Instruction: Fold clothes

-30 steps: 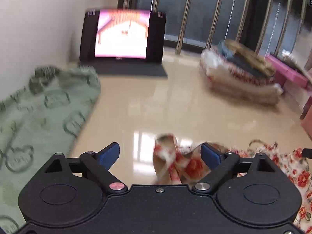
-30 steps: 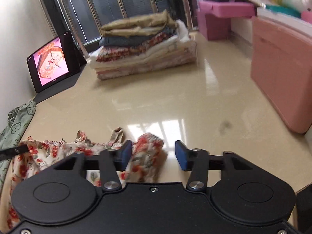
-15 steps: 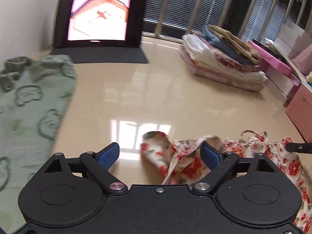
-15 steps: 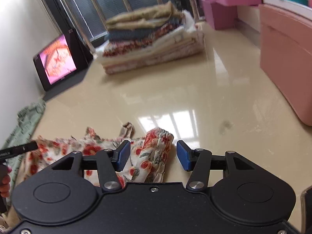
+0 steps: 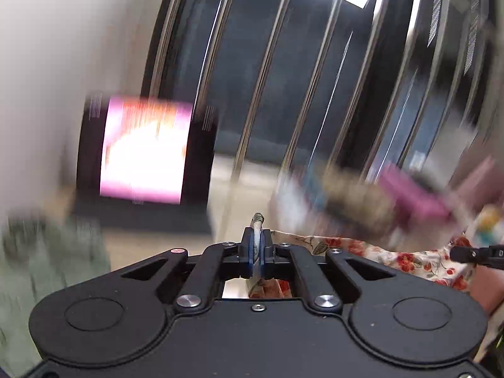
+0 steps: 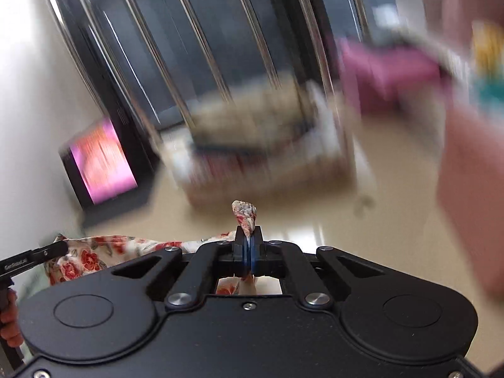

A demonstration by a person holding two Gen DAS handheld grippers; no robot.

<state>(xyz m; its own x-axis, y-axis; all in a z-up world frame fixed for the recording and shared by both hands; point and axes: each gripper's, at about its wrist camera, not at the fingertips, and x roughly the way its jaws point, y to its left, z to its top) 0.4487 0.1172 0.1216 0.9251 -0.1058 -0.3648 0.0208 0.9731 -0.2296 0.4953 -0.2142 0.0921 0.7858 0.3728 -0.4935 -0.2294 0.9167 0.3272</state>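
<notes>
- The left gripper [image 5: 257, 253] has just closed: its blue pads [image 5: 251, 252] are pinched tight on an edge of the floral garment [image 5: 406, 260], with a small nub of cloth poking out past the tips at 12 o'clock.
- From that pinch the garment, cream with red flowers, stretches away toward 3 o'clock in the left wrist view, up off the floor, to where the dark tip of the other tool comes in at the frame's edge.
- The right gripper [image 6: 249, 256] has likewise just shut, clamped on another bunch of the same floral garment [image 6: 94, 252]; a crumpled tuft stands above its tips at 12 o'clock.
- In the right wrist view the cloth runs toward 9 o'clock, where the left tool's finger meets it; part of a hand [image 6: 9, 321] shows at 8 o'clock.
- The background is heavily blurred.
- A lit screen [image 5: 145, 151] with a pink picture stands at 10 o'clock in the left view, against the white wall.
- A stack of folded clothes [image 6: 261, 145] sits on the glossy beige floor [image 6: 362, 236] at 12 o'clock in the right view, before dark windows with metal bars [image 6: 201, 47].
- Green patterned fabric [image 5: 47, 261] lies at 9 o'clock in the left view.
- Pink furniture [image 6: 472, 189] fills 3 o'clock in the right view.
</notes>
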